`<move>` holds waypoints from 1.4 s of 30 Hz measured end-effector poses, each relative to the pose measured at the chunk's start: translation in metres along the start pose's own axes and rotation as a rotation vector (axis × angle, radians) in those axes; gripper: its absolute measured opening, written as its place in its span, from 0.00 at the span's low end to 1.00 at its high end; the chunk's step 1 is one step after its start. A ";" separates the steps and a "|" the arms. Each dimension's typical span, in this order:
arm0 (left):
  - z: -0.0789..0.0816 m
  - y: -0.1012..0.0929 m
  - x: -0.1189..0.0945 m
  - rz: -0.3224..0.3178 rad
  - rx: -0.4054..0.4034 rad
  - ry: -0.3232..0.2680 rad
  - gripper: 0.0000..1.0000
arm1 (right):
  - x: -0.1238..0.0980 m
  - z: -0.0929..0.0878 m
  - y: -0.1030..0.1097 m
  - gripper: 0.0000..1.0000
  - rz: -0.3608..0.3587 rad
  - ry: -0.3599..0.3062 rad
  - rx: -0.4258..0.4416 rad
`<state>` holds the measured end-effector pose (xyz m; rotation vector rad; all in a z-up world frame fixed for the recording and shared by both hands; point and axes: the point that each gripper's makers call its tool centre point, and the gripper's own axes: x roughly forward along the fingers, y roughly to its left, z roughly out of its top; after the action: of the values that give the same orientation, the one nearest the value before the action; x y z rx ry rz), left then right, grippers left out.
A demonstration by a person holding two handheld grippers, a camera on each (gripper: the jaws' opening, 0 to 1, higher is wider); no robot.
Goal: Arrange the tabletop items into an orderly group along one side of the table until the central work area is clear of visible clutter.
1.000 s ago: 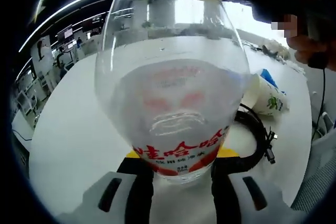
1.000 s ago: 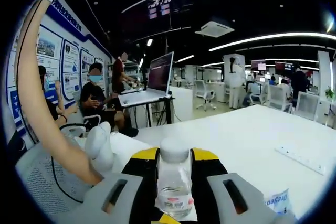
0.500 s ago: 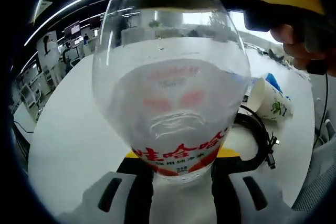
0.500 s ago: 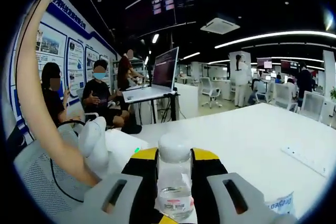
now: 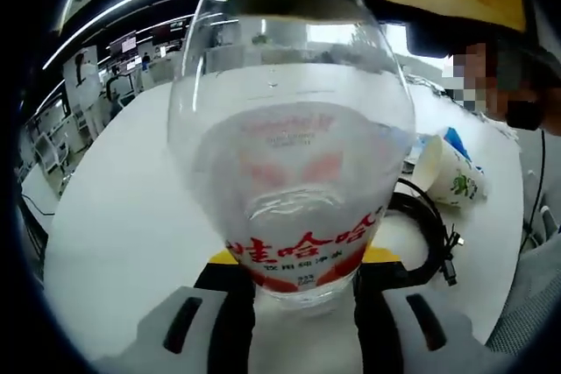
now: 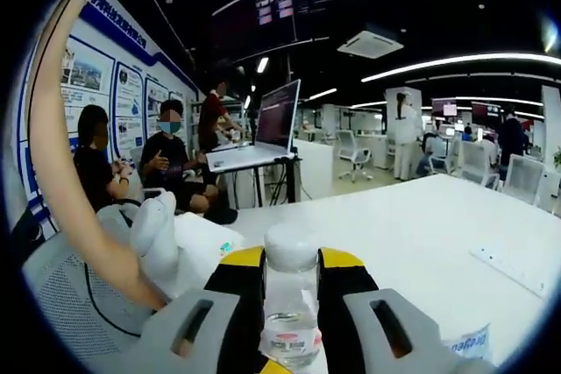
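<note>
Left gripper view: the left gripper [image 5: 302,308] has its jaws closed narrow on the base end of a clear water bottle [image 5: 294,146], which sits so near the lens that it bulges across the middle. Water shows inside, with a level line across the body. Behind it lies the white worktop [image 5: 123,216], w/ a tipped paper cup [image 5: 449,174] and a black cable [image 5: 429,234] coiled just beside it, both near the bottle's right. The yellow and black gear above the bottle looks like the other gripper; can't be sure.

Doing it well, I'd say: both ends look pinned, so move both hands together at one pace and keep the bottle level, else it twists out. Carry it to one edge, set it down flat or upright, then free one end before the other. Cup and cable need shifting to that same side after.

Writing: red Chinese characters on the label band, approx. 哇哈哈, w/ a row of small print under them, too fine to read.

Right gripper view: the right gripper [image 6: 291,304] has its jaws tight round the small bottle's neck, white cap [image 6: 291,247] poking up between them. Red and white label under the cap, text not readable. A blue and white packet [image 6: 469,339] at lower right reads partly "Ore". Blue posters [image 6: 92,76] on the wall, print too small. A laptop [image 6: 263,129] stands on a stand beyond the worktop.
</note>
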<state>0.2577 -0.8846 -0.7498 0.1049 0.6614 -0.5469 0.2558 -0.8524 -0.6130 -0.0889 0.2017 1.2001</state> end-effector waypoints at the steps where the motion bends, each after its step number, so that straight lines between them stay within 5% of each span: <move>1: 0.000 0.001 0.000 0.002 -0.006 -0.002 0.41 | 0.000 0.000 0.000 0.18 0.000 -0.001 0.003; 7: 0.005 0.005 -0.005 -0.007 -0.082 -0.027 0.41 | 0.002 0.001 -0.002 0.18 0.001 -0.009 0.017; 24: 0.039 0.007 -0.035 0.026 -0.043 -0.138 0.42 | 0.004 0.003 -0.024 0.18 -0.017 -0.022 0.031; 42: 0.010 0.013 -0.081 0.099 -0.071 -0.119 0.43 | 0.012 0.028 -0.066 0.18 -0.037 -0.079 0.021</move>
<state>0.2173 -0.8396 -0.6937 0.0377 0.5556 -0.4300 0.3241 -0.8601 -0.5908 -0.0272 0.1428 1.1624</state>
